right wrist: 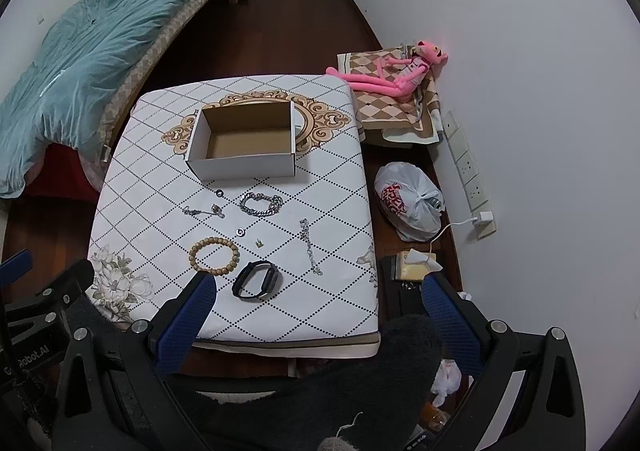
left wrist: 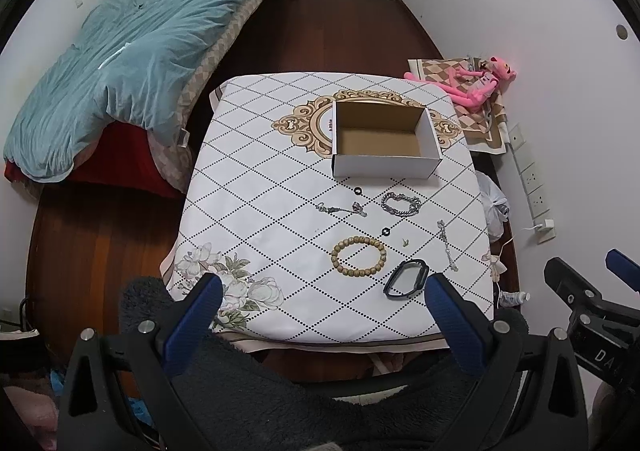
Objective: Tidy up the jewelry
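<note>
Tools hover side by side above the worktop's [left wrist: 280, 179] near edge: left tool [left wrist: 324, 301] and right tool [right wrist: 318, 301] both spread wide, holding nothing.

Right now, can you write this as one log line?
stage: start | open white cardboard box: empty | wooden bead bracelet: on table | left fingers: open | right fingers: open
</note>
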